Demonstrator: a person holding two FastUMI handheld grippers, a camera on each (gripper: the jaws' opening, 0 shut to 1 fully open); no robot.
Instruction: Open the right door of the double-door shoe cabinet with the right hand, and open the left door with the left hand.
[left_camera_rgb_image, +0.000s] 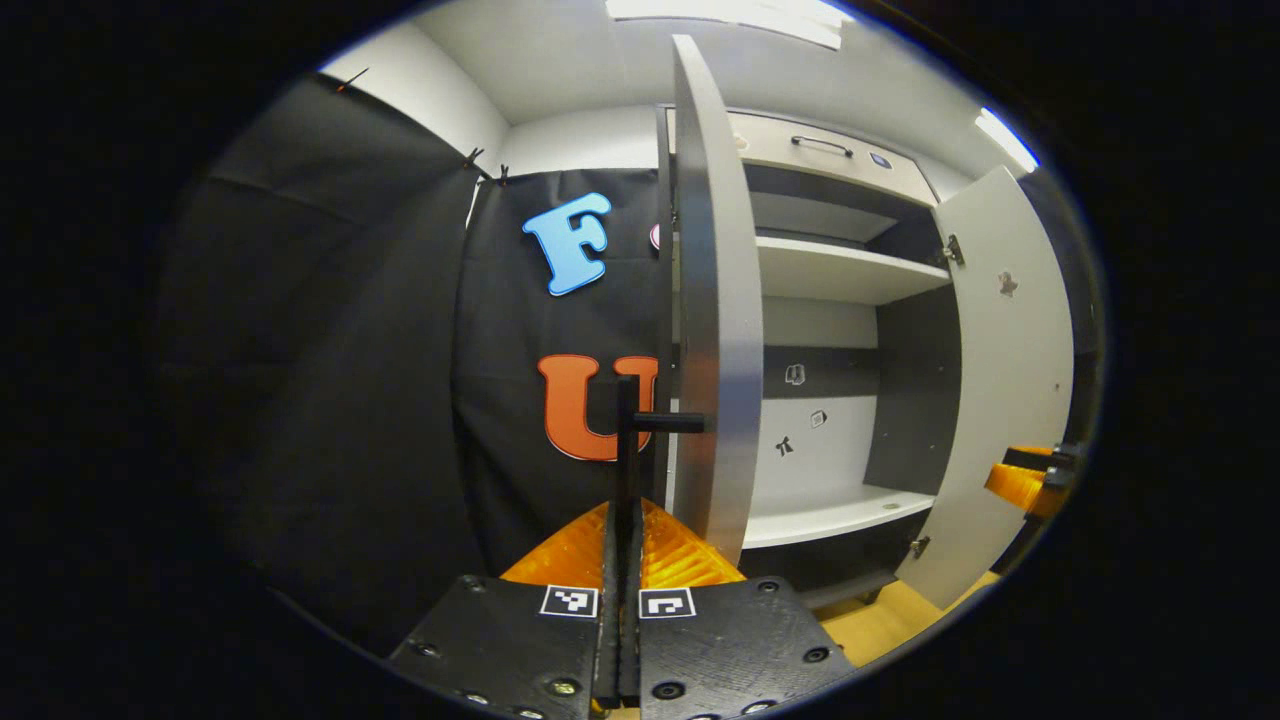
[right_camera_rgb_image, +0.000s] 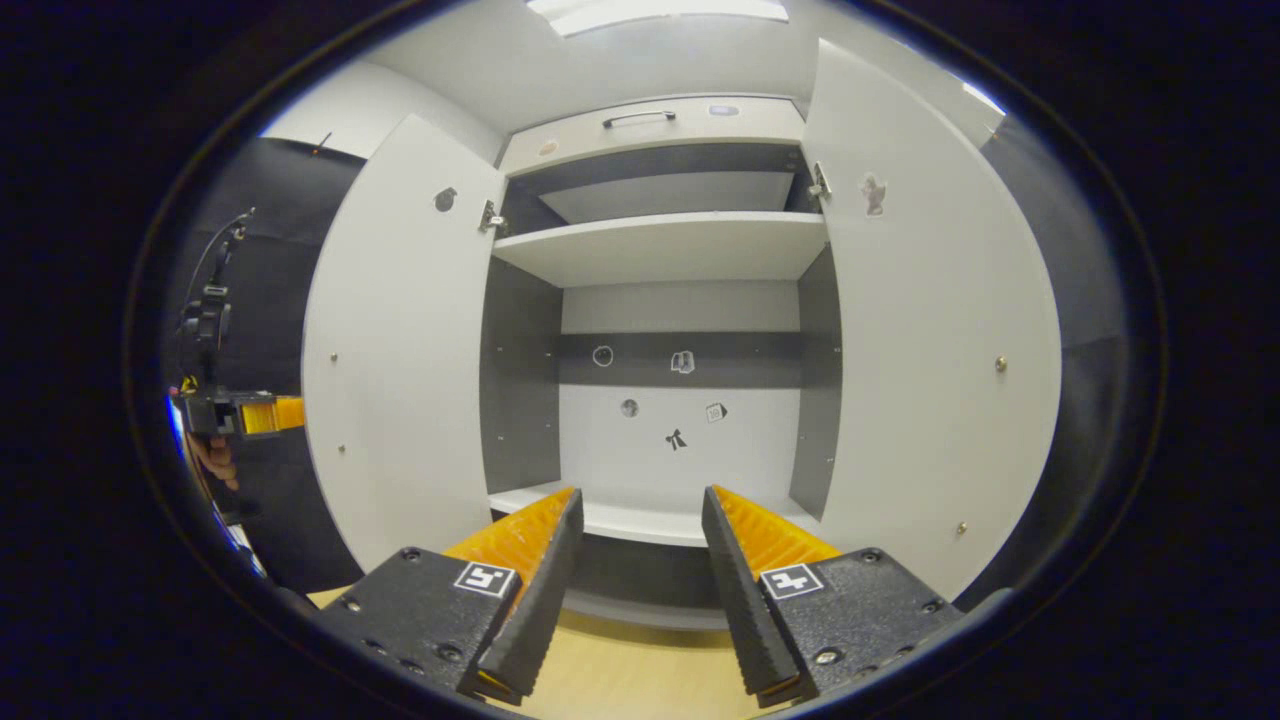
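Left claw (left_camera_rgb_image: 627, 520) clamped on left door (left_camera_rgb_image: 715, 300) handle (left_camera_rgb_image: 630, 440), right claw (right_camera_rgb_image: 635, 540) agape, empty

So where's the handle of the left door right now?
In the left gripper view, the thin dark handle stands just left of the left door, which is swung open edge-on. The left hand-held gripper is shut on it, low in the middle.

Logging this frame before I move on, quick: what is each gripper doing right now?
Left gripper: closed on the left door's handle.
Right gripper: open, holding nothing, facing the open cabinet.
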